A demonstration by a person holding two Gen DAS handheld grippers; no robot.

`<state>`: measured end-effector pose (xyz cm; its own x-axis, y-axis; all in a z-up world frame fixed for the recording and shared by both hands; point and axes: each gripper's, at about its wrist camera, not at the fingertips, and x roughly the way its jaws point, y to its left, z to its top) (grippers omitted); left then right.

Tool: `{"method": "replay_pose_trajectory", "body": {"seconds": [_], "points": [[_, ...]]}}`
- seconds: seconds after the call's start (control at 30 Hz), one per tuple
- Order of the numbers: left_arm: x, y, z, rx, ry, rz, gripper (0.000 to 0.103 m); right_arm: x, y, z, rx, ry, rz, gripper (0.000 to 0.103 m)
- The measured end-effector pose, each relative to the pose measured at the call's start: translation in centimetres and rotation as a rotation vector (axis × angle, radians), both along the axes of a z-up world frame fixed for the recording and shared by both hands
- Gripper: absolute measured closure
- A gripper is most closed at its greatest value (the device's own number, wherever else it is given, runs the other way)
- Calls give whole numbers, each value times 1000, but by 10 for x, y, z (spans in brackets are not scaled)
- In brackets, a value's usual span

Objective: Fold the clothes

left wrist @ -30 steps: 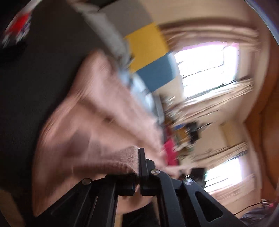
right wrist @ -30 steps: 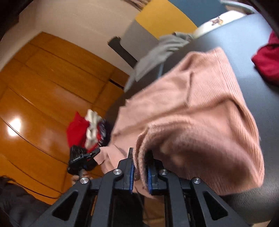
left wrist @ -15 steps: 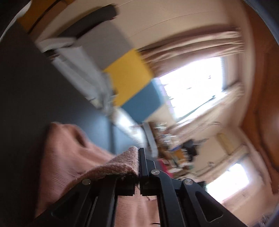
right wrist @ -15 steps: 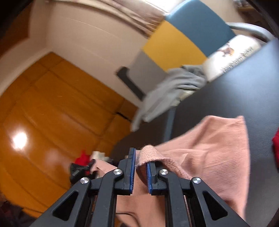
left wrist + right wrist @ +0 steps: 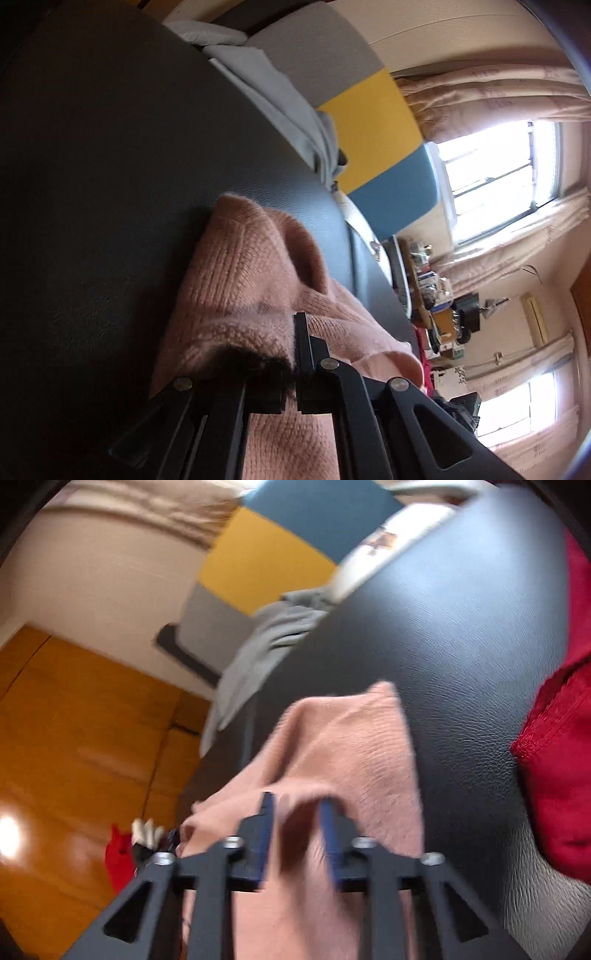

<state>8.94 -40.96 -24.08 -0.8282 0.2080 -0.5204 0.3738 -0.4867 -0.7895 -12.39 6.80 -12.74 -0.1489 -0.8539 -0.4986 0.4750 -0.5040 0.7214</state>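
Note:
A pink knit sweater (image 5: 251,280) lies bunched on the black leather surface (image 5: 110,166). My left gripper (image 5: 291,332) is shut on a thick fold of its edge, and the knit bulges over the left finger. In the right wrist view the same pink sweater (image 5: 351,746) spreads away from the fingers over the black surface (image 5: 461,627). My right gripper (image 5: 295,812) stands open, its blue-padded fingers either side of the cloth and blurred by motion.
A red garment (image 5: 554,757) lies at the right on the black surface. A grey garment (image 5: 266,642) hangs off the far edge by a grey, yellow and blue panel (image 5: 369,122). More clothes (image 5: 125,849) lie on the wooden floor. Windows and curtains stand beyond.
My right gripper has opened and let go of the sweater's fold. The sweater has come down onto the black surface. My left gripper stays shut on its edge.

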Motion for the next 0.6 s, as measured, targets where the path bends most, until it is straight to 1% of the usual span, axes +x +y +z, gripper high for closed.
{"method": "replay_pose_trajectory", "body": {"seconds": [0.03,0.07,0.17,0.3,0.33,0.43,0.47,0.5,0.53,0.57,0.6], "points": [[3,0,1,-2,7,-7,102,0,3,-1,-1,-5,3,47],[3,0,0,-2,6,-13,102,0,7,-3,-1,-10,6,43],[0,0,1,-2,-4,-25,102,24,2,23,194,204,79,42],[-4,3,6,-10,-22,-33,102,32,-31,24,427,415,166,42],[-4,3,6,-9,-24,-34,102,27,-43,20,478,465,189,42],[-2,1,8,7,-30,-39,102,6,-70,0,574,511,239,43],[-2,0,9,12,-26,-44,103,0,-80,-7,601,510,249,46],[-2,1,12,16,-15,-51,103,-6,-89,-15,628,508,260,65],[-2,3,17,18,12,-62,103,-9,-92,-16,623,485,261,84],[-1,4,23,20,43,-74,103,-13,-94,-16,616,461,261,93],[-2,4,30,8,63,-79,103,-13,-95,-12,596,458,249,93]]}}
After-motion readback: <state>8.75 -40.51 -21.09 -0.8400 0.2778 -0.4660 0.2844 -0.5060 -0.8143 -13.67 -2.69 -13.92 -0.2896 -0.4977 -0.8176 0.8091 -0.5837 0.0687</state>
